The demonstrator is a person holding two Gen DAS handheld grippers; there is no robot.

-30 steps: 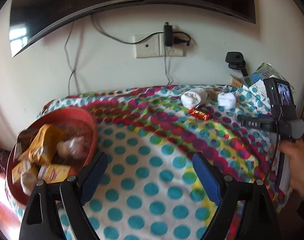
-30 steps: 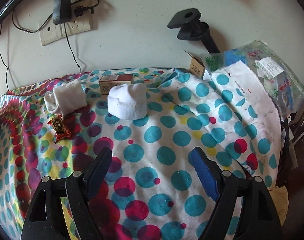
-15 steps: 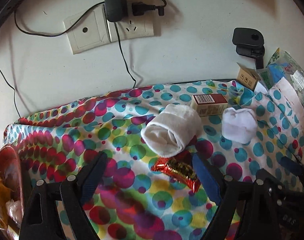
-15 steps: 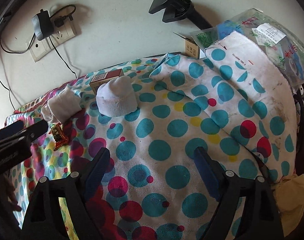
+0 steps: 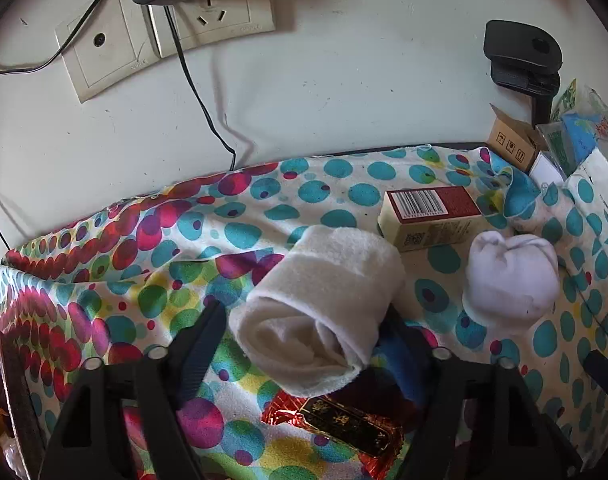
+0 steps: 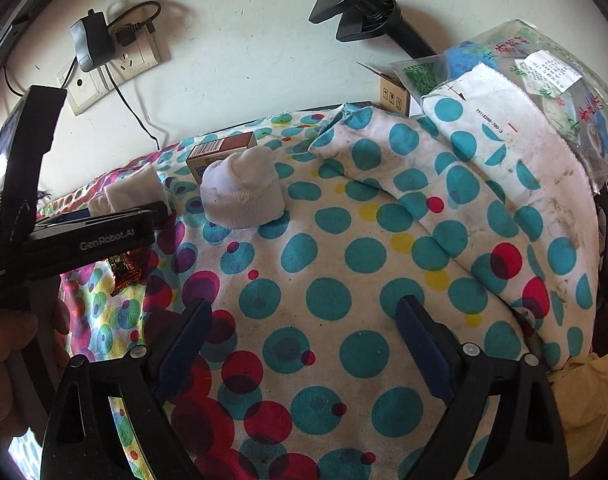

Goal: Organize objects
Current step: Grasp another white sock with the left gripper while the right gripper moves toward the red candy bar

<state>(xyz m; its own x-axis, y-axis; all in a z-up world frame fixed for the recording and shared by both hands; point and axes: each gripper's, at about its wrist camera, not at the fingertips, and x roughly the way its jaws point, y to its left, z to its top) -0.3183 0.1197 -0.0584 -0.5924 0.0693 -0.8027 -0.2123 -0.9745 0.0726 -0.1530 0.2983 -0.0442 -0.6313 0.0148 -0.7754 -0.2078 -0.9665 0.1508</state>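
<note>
Jaws of left gripper (image 5: 308, 344) wide around rolled towel (image 5: 324, 304).

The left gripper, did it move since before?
Yes. The left gripper went forward toward the wall socket, and its open fingers now sit around the rolled towel.

White rolled towel (image 5: 324, 304) and white sock ball (image 5: 510, 276) on teal, red, yellow polka-dot cloth (image 6: 344, 280); red-gold candy wrapper (image 5: 344, 426), red-yellow box (image 5: 430, 216).
</note>
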